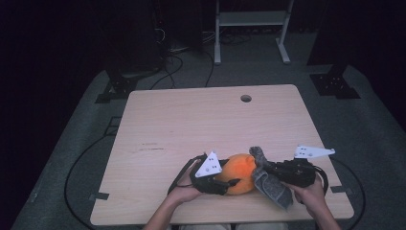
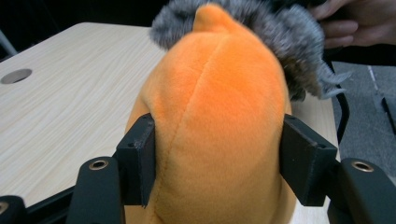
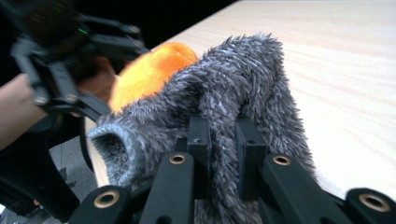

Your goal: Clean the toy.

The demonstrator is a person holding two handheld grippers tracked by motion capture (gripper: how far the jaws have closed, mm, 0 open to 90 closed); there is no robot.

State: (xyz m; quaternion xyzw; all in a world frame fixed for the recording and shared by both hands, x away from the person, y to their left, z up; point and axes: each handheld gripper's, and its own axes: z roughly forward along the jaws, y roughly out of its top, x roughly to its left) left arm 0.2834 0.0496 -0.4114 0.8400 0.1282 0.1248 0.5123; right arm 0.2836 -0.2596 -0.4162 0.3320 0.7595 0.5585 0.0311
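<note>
We count two hand-held grippers and two soft things at the near edge of one pale wooden surface [image 1: 191,120]: one orange plush toy [image 1: 238,172] and one grey furry sock [image 1: 272,184]. The left hand-held gripper [image 1: 225,184] reaches in from the left of the high view and has its two black jaws on opposite flanks of the orange plush toy [image 2: 219,130], the pads pressing into the fabric on both sides, as the left gripper view shows from close behind. The right hand-held gripper [image 1: 268,167] comes in from the right, and in the right gripper view its two jaws stand nearly together, pinched on a fold of the grey furry sock [image 3: 233,93], whose open cuff hangs to the left of the jaws. The sock lies against the right side of the toy and drapes toward the near edge of the surface; the toy sits between the two grippers, touching the sock. We see two hands, one behind each gripper, both entering from the bottom of the high view, and two grey three-cornered plates, one on top of each gripper. One round hole [image 1: 246,98] is cut in the far part of the surface, well apart from the toy. Beyond the surface, dark cables [image 1: 172,62] trail over a grey floor [image 1: 373,139].
</note>
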